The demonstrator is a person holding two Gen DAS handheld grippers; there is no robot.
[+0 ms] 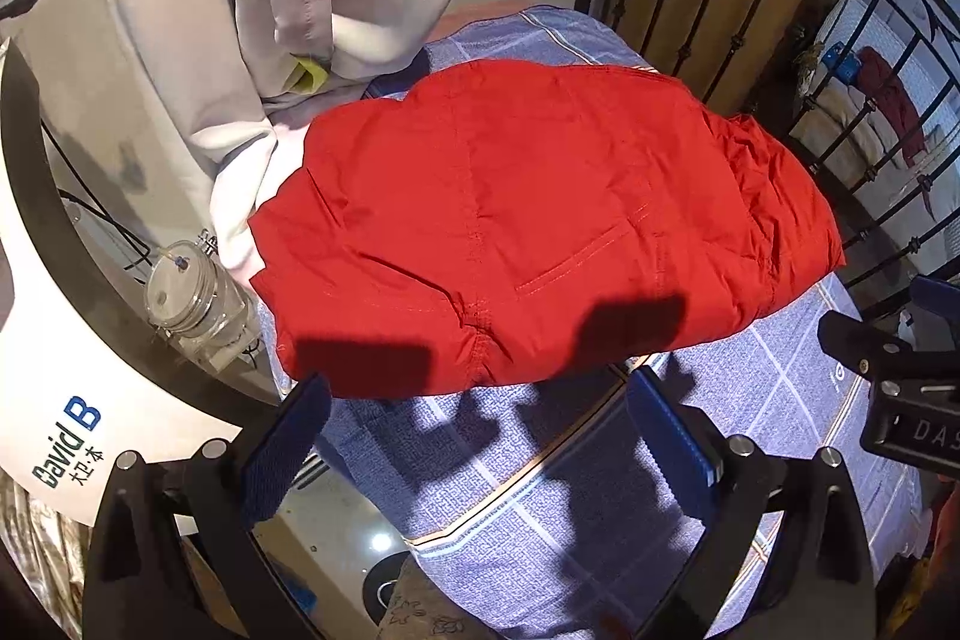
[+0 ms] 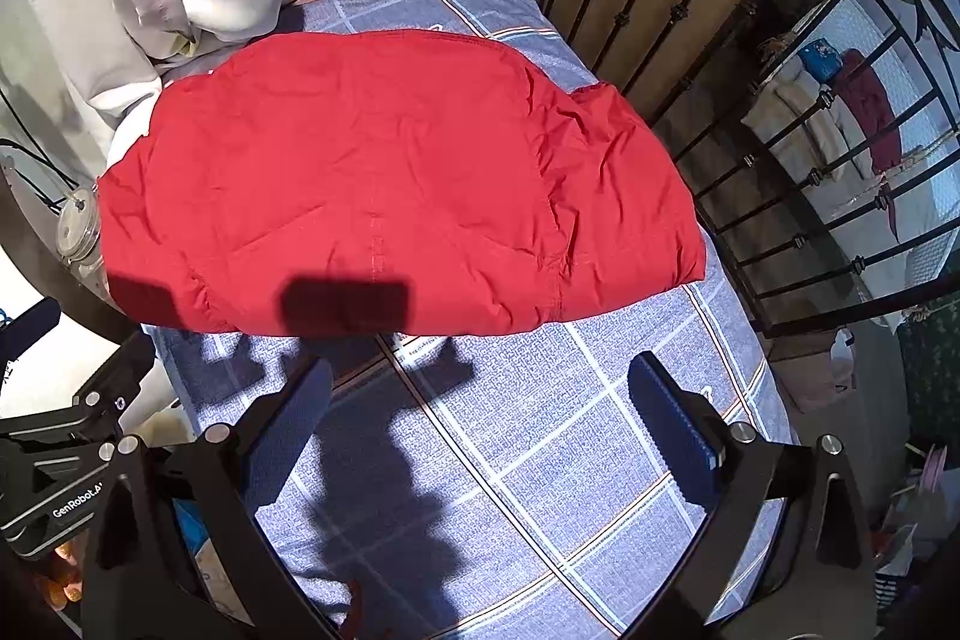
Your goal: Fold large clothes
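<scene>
Red garment (image 1: 510,226) folded flat — both hand-held grippers (image 1: 480,436) (image 2: 480,418) agape; banner (image 1: 66,436) reads "David B".

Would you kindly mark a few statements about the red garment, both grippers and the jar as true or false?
1. The red fabric garment lies on the blue checked cloth. True.
2. The left hand-held gripper clamps the garment. False: it is open and holds nothing.
3. The right hand-held gripper is open. True.
4. The clear glass jar stands on the garment. False: it stands beside it, off the cloth.
</scene>
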